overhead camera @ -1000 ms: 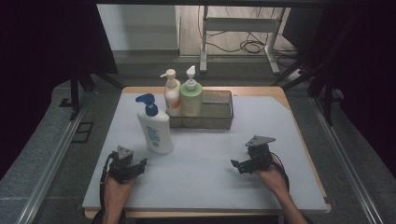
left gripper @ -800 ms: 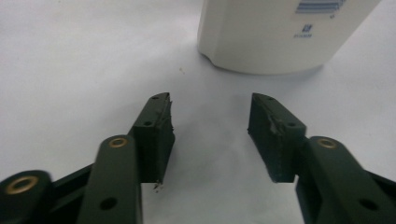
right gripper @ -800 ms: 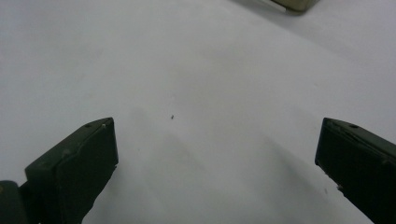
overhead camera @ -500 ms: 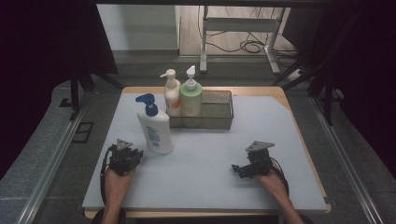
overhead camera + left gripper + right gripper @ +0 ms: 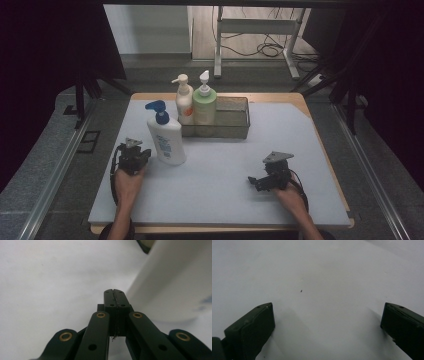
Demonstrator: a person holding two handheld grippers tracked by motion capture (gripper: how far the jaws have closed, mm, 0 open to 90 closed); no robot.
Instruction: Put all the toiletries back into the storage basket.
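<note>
The left tongs point(image 5: 134, 150) sat on the pale surface point(image 5: 220, 185) just beside the white pump bottle with the blue pump point(image 5: 165, 136), which stood upright at the left front of the wire basket point(image 5: 235, 120). In the left gripper view the left tongs point(image 5: 113, 293) were clenched, jaws pressed flat together with nothing between them, having just been closing; the white pump bottle point(image 5: 172, 287) curved past close on their right, apart from the tips. In the basket's left end stood two more pump bottles, a cream one point(image 5: 183, 100) and a green one point(image 5: 204, 102), side by side behind the white bottle. The right tongs point(image 5: 257, 181) lay well apart at the right front of the surface, a grey plate on top. In the right gripper view the right tongs point(image 5: 327, 322) were released, jaws wide over bare surface point(image 5: 319, 277).
</note>
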